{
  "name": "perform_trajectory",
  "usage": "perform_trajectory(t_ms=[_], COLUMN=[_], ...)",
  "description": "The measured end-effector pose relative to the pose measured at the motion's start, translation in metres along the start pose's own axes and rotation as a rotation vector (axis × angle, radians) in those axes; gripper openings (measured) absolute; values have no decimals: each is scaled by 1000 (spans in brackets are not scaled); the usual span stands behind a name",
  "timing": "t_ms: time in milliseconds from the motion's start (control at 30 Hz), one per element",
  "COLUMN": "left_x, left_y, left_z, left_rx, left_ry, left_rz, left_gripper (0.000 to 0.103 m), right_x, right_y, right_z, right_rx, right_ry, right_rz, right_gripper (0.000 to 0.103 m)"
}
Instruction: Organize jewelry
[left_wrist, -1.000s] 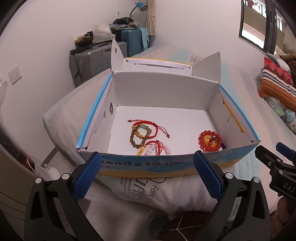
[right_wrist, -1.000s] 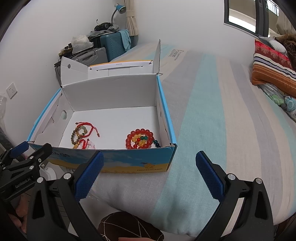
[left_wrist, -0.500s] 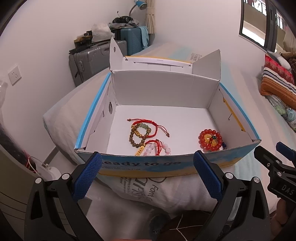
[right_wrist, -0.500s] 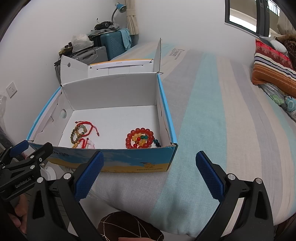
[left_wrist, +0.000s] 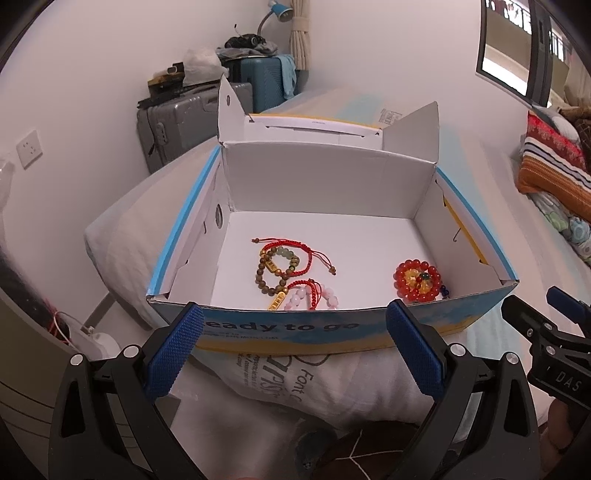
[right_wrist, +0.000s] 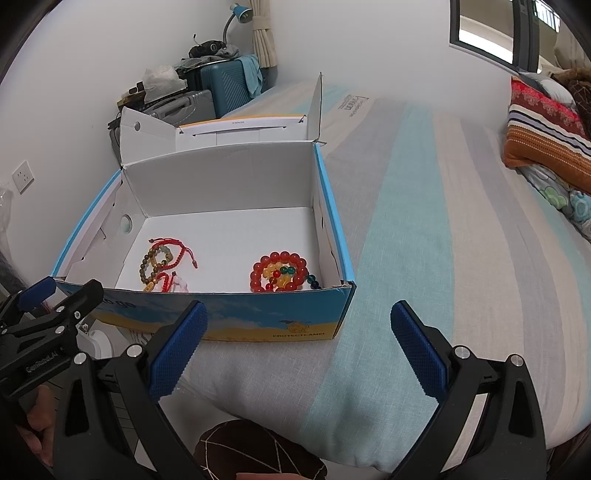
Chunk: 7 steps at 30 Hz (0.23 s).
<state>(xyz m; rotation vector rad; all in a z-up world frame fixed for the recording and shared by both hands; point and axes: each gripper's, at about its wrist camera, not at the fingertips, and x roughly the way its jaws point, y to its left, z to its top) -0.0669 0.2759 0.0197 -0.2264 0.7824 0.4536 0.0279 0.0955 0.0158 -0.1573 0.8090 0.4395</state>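
While both grippers are hanging in front of the box with nothing between their pads, the left gripper (left_wrist: 293, 350) and right gripper (right_wrist: 295, 350) are each standing wide open and empty. All the jewelry is lying on the white floor of the open cardboard box (left_wrist: 369, 173), which is sitting on the striped bed (right_wrist: 424, 240). A tangle is sitting left of centre near the front wall — red cord bracelet (left_wrist: 295, 245), brown wooden bead bracelet (left_wrist: 267, 280) with gold charms, pink bead bracelet (left_wrist: 301, 295) — all overlapping, so I'm expecting one to drag the others when lifted. The red-and-amber bead bracelet (right_wrist: 279, 271) is lying apart in the front right corner, close to the side wall. Judging by looks, everything is light and limp; round beads are probably going to roll and slip under flat pads, and the thin cord is offering little to pinch, so I'd be gripping across a beaded section, not the knot tails. Legible print: "eady to go" on the box front from the left camera, "PROTECTCAMEL" from the right — plus partial "Font" on the white bag (left_wrist: 306, 380) under the box.
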Motion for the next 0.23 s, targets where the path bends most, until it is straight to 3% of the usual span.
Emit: perform_trajectory(t_ms=[233], left_x=[-4], left_y=[-1], left_z=[0], left_rx=[4], left_ry=[1], left_rz=[2], left_gripper=[97], right_x=[1], right_y=[1], right_z=[-2], right_rx=[-3], right_ry=[3], right_rz=[5], right_gripper=[95])
